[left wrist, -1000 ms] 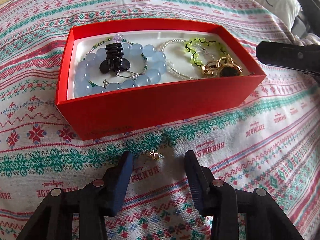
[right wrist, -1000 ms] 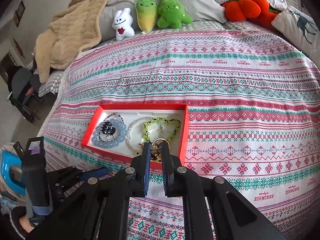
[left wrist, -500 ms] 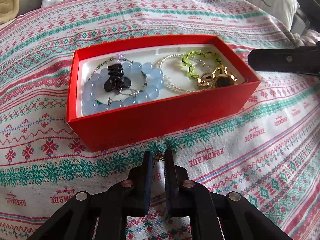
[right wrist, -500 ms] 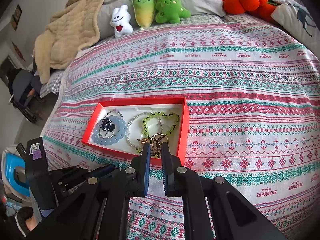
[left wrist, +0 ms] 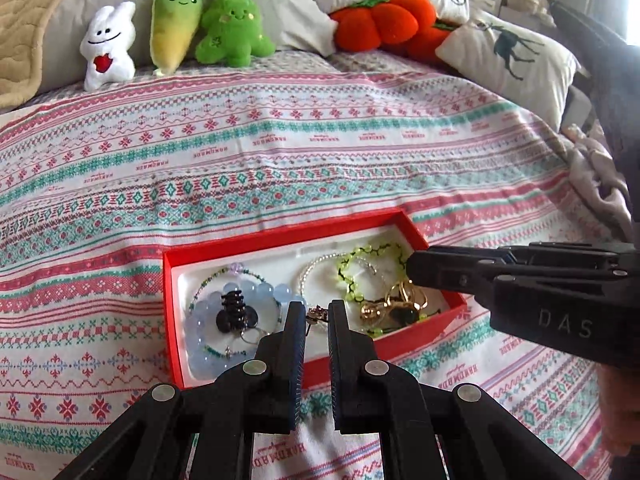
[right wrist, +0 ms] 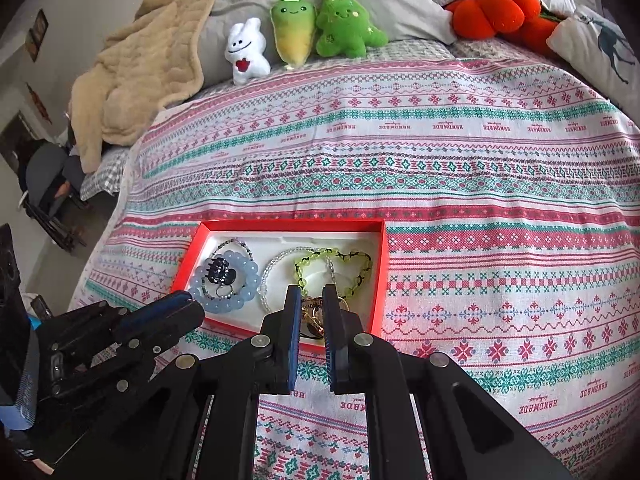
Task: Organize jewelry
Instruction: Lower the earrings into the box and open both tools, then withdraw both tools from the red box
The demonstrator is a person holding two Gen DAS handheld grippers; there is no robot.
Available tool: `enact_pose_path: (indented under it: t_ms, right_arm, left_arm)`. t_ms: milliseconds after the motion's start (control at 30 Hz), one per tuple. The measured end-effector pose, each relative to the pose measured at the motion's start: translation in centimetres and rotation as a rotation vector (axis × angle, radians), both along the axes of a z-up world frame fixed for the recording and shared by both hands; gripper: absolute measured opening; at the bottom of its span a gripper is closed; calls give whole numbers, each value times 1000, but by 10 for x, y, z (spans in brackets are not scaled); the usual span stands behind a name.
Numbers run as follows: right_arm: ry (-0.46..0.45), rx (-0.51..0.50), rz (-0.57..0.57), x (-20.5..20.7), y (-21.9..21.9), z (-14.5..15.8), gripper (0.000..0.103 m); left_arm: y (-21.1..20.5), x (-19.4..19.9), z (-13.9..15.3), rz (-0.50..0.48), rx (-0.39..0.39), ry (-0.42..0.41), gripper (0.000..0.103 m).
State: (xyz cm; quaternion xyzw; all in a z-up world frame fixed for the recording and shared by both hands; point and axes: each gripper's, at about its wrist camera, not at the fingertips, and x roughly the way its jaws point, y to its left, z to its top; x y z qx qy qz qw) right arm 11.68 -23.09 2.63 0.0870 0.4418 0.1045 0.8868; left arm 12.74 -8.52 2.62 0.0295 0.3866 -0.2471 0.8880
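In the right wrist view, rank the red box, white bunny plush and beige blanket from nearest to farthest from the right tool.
1. Red box, just beyond the right tool.
2. White bunny plush, far end of the bed, left of centre.
3. Beige blanket, far left; nearly level with the bunny, too close to call.

A patterned bedspread [right wrist: 440,168] in pink, teal and white bands fills most of both views. Along the top sit 3 plush toys: a white bunny [right wrist: 245,52], a yellow-green radish [right wrist: 291,28] and a green tree [right wrist: 345,24]. An orange pumpkin cushion [right wrist: 494,8] lies upper right, a deer-print pillow [left wrist: 508,54] beside it. A beige blanket [right wrist: 136,76] is heaped upper left.
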Motion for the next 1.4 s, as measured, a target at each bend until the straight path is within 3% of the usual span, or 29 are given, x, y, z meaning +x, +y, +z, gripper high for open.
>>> enact_pose_path:
  t_ms: [200,667,800,967,1067,1333,1400]
  right_arm:
    - [7,16,-24,12,-3,-9,11]
    - [37,43,-35,32,-4,-25,14]
    - [43,62,-30,28,-6,-22,31]
    - [39,58,-37,13,-12,-10,39]
    - [45,42,-35,1,-15,-5,49]
    - [47,-43,-46,-37,-14,6,68]
    - [55,-76,-53,-48,-12,6,82]
  left_arm:
    - [-2,18,-11,34,-18,1,9]
    - [13,21,-7,96,-34,8,42]
    - [19,13,-3,134,-6,12,46]
    - [28,-3,2,164,3,23,77]
    - [30,-11,2,185,33,33,88]
    - [36,-38,3,270,148,23,101]
    - [37,-45,2,283,167,28,102]
